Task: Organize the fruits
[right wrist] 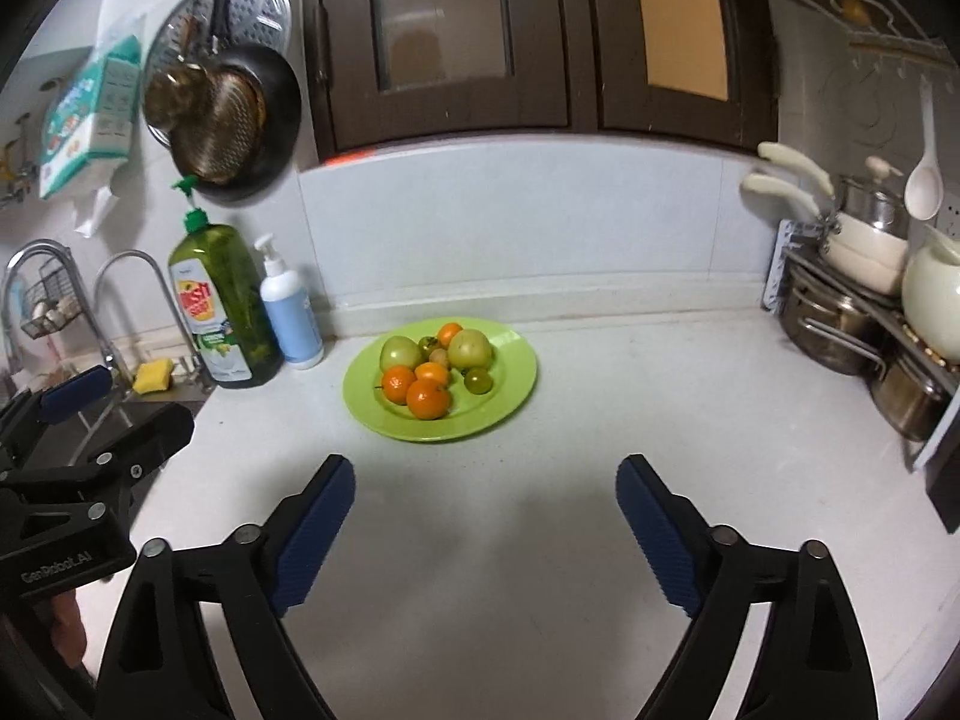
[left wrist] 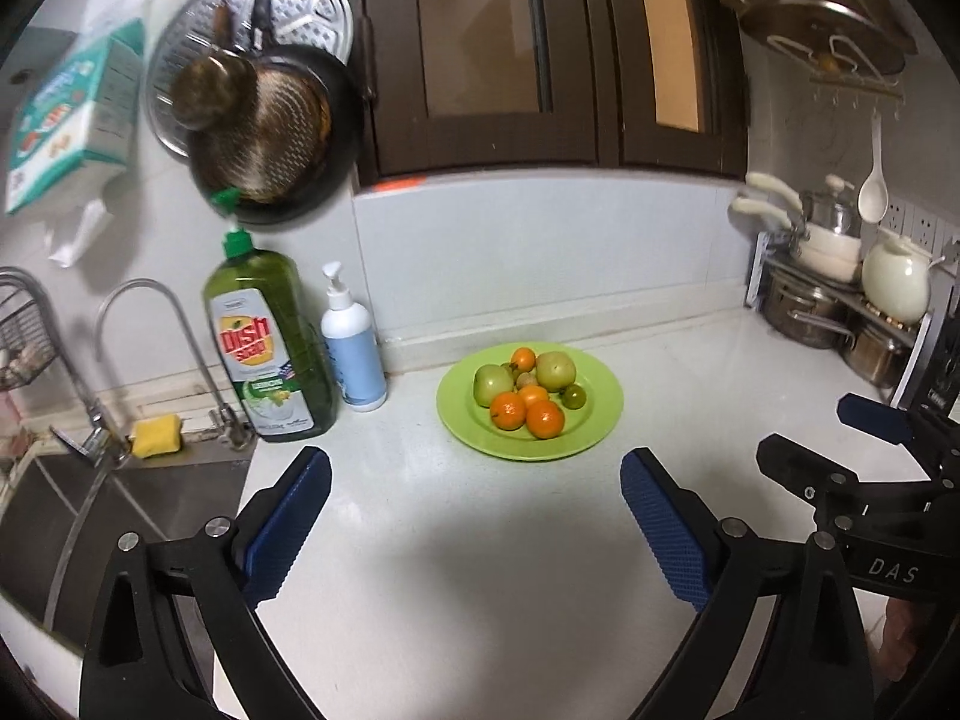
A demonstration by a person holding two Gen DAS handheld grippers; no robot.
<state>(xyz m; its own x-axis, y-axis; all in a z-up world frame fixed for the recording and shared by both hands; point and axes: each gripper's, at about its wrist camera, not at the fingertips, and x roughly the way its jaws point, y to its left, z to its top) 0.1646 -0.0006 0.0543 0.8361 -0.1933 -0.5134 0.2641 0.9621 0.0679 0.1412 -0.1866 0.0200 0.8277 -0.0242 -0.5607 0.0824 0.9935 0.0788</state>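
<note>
The left gripper (left wrist: 474, 480), black-armed with blue ribbed pads, is held with its jaws wide apart and nothing between them, above bare white worktop (left wrist: 432, 570); the right gripper (right wrist: 486, 483), of the same make, is likewise spread wide and empty. Each is also caught at the side of the other's view: the right gripper at the right edge of the left wrist view, the left gripper at the left edge of the right wrist view. Ahead of both, well apart from the pads, a round lime-green plate (left wrist: 591, 429) is set on the worktop near the back edge, with the fruits piled on it. Two pale green apples (left wrist: 493, 384), four orange tangerines (left wrist: 545, 419), two small dark green fruits (left wrist: 574, 397) and one small brownish fruit, nine pieces in all, can be counted. Toward the back left corner stand one tall green dish-soap bottle (left wrist: 270, 348) and one white-and-blue pump bottle (left wrist: 354, 354), touching or nearly so. The steel sink basin (left wrist: 120, 516) beyond the left edge is seen fully only in the left wrist view. Stacked steel pots on a rack (right wrist: 840, 330) fill the right back corner. Open worktop is left in front of the plate and to its right.
</note>
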